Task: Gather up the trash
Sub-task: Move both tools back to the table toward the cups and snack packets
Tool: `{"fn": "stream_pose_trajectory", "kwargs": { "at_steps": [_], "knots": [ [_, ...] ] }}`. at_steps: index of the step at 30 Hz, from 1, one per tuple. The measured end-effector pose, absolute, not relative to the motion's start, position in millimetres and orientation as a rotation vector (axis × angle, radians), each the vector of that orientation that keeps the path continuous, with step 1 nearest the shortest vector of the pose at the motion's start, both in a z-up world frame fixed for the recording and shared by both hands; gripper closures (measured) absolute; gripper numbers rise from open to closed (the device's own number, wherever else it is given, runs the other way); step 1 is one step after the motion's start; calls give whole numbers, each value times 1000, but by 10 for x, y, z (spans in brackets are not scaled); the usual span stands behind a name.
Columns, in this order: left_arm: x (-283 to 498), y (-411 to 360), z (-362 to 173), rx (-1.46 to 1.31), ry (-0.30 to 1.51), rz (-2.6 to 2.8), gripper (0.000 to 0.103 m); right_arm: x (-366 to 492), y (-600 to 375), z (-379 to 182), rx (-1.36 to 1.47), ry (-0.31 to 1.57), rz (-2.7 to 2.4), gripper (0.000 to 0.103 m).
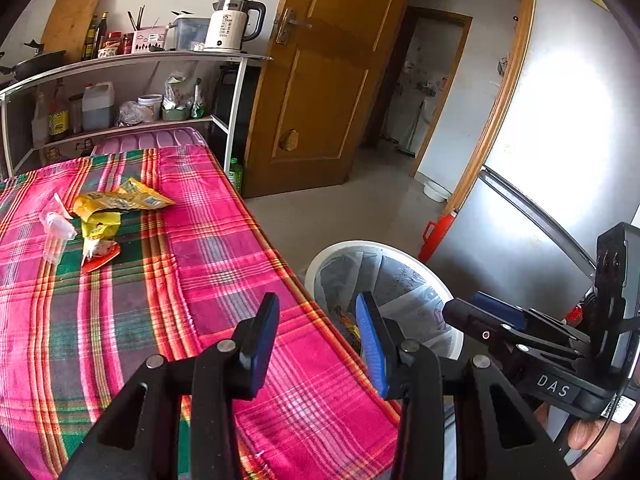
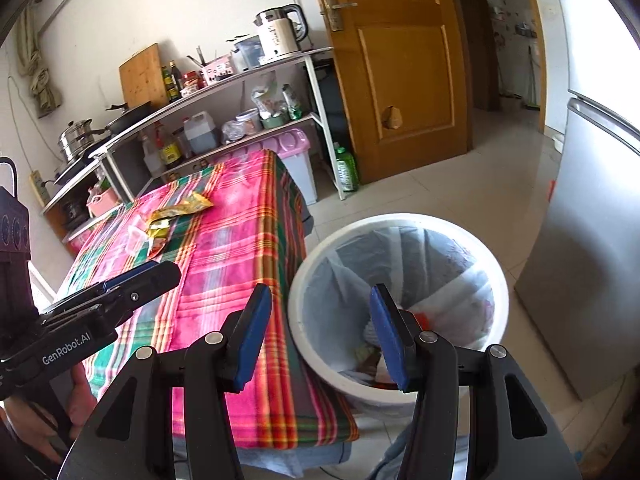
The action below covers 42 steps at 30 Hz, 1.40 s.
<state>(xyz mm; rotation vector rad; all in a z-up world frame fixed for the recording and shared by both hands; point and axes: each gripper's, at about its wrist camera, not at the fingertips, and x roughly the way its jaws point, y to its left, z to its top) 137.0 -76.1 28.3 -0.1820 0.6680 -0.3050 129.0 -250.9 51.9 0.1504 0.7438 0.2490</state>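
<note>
Trash lies on the far left of the plaid-covered table: yellow snack wrappers, a red wrapper and a clear plastic cup. The wrappers and the cup also show in the right wrist view. A white trash bin with a plastic liner stands on the floor beside the table's right edge and holds some trash. My left gripper is open and empty over the table's near right edge. My right gripper is open and empty above the bin's near rim.
A white shelf with a kettle, bottles and jars stands behind the table. A wooden door is open at the back. A grey fridge stands right of the bin. A pink-lidded bin is by the table's far end.
</note>
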Motion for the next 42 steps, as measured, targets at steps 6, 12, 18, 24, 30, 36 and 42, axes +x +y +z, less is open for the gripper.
{"fn": "stream_pose_trajectory", "kwargs": {
  "at_steps": [6, 12, 18, 24, 30, 36, 42],
  "knots": [
    [1275, -465, 279, -200, 656, -244, 61, 1304, -2266, 528, 128, 747, 300, 51],
    [1209, -172, 252, -219, 648, -183, 61, 1357, -2026, 552, 102, 750, 347, 51],
    [1169, 147, 217, -241, 640, -121, 61, 1443, -1757, 555, 79, 757, 395, 51],
    [1167, 468, 214, -261, 630, -62, 61, 1537, -1497, 555, 62, 762, 441, 51],
    [1180, 753, 213, -265, 626, -15, 61, 1647, -1249, 548, 50, 773, 485, 51],
    [1277, 960, 233, -249, 630, 23, 61, 1785, -1019, 551, 38, 775, 526, 51],
    [1467, 1138, 216, -235, 642, 49, 61, 1926, -846, 540, 39, 778, 555, 51]
  ]
}}
